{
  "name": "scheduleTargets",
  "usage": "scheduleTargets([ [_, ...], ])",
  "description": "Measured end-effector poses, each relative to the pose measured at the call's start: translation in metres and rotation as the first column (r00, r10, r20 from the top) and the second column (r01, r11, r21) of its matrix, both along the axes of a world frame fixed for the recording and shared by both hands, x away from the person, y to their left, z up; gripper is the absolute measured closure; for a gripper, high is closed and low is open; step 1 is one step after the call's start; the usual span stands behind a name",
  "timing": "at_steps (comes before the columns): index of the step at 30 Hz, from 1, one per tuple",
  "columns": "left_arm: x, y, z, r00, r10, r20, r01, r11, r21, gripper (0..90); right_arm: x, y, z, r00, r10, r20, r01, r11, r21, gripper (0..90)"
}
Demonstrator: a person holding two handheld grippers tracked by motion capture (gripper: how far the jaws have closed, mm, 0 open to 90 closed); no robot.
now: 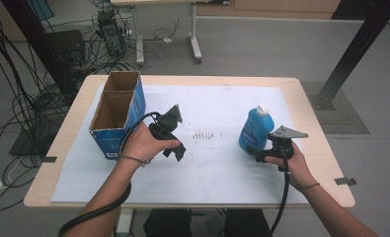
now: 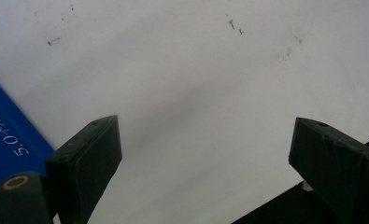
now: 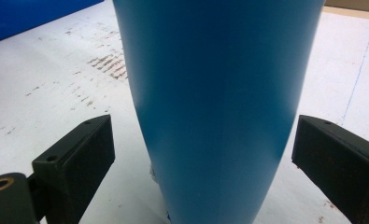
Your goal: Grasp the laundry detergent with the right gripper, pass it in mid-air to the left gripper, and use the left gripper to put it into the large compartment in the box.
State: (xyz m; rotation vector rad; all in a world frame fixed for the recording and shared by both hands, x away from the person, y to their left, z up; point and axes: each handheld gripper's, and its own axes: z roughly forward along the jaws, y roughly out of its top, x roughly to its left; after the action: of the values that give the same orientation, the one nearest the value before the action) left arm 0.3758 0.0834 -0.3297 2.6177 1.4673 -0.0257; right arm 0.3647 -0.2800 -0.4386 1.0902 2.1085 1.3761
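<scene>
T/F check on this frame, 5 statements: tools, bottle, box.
1. The right tool has its jaws open around the bottle. True.
2. The bottle lies on its side. False: it stands upright, white cap on top.
3. The left tool grips the box. False: its jaws are open over bare sheet, with the box beside it.
4. The box is open at the top, with two compartments. True.
5. The bottle sits inside the box. False: it stands on the sheet, far from the box.
</scene>
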Motion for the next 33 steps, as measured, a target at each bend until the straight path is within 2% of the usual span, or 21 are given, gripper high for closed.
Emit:
scheduleTargets([
  [33,0.0000,-0.0011,0.0012,1.0000,-0.003,-0.002,0.003,1.0000,-0.004,10.0,0.0006,0.0014,0.0010,1.0000,-0.003,0.006,0.003,1.000,-0.004,5.9],
])
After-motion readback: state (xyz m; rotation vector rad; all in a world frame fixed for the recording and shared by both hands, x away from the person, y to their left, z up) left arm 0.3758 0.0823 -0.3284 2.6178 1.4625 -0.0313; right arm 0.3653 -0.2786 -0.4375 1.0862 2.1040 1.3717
